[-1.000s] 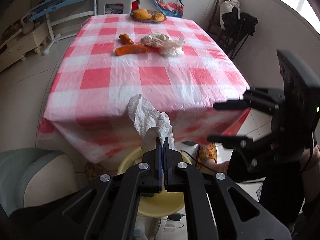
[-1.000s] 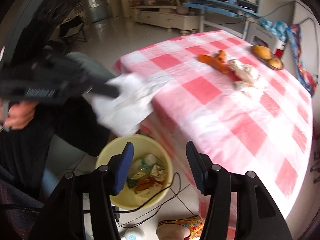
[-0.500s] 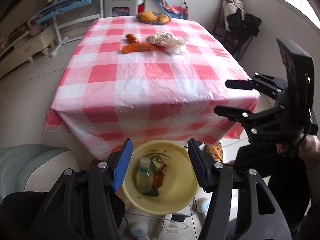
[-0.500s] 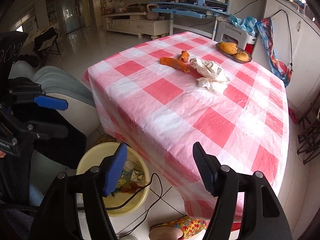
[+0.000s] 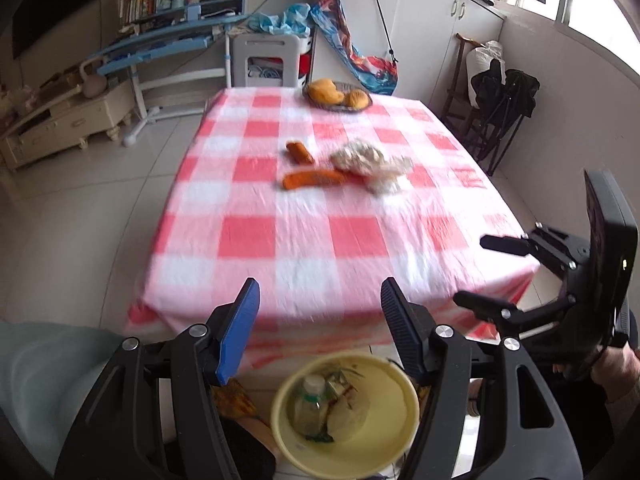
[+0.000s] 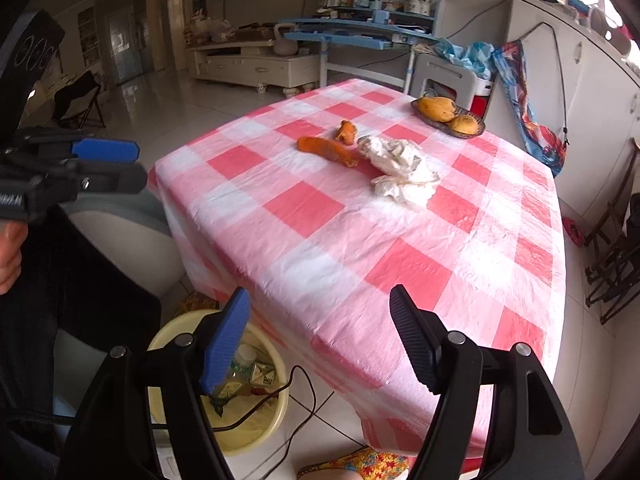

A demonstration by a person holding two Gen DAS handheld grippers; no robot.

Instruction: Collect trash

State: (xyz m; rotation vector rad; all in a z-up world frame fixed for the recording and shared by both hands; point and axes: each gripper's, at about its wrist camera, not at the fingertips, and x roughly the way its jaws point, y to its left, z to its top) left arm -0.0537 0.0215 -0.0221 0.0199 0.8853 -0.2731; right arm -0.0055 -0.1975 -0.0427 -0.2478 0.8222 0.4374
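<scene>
A crumpled white wrapper (image 5: 370, 160) (image 6: 400, 164) and two orange peels (image 5: 314, 179) (image 6: 346, 131) lie on the red-checked table (image 5: 280, 264) towards its far end. On the floor at the table's near edge stands a yellow bin (image 5: 404, 394) (image 6: 168, 330). It holds a plastic bottle (image 5: 312, 396), a white tissue (image 5: 348, 414) and cartons. My left gripper (image 5: 318, 292) hangs above the bin, its jaws opening with nothing between them. My right gripper (image 6: 318, 296) hovers over the table's near corner, its jaws also opening and empty.
A plate (image 5: 332, 107) with yellow fruit sits at the table's far edge. A grey-green chair (image 5: 48, 364) stands left of the bin. A cable (image 6: 304, 384) runs over the bin's rim. A patterned slipper (image 6: 360, 464) is under the table corner. Black folding chairs (image 5: 500, 120) stand at the right wall.
My left gripper opened and let go of the white tissue, which now lies in the bin; it then rose and tilted up towards the table. My right gripper's jaws spread wider.
</scene>
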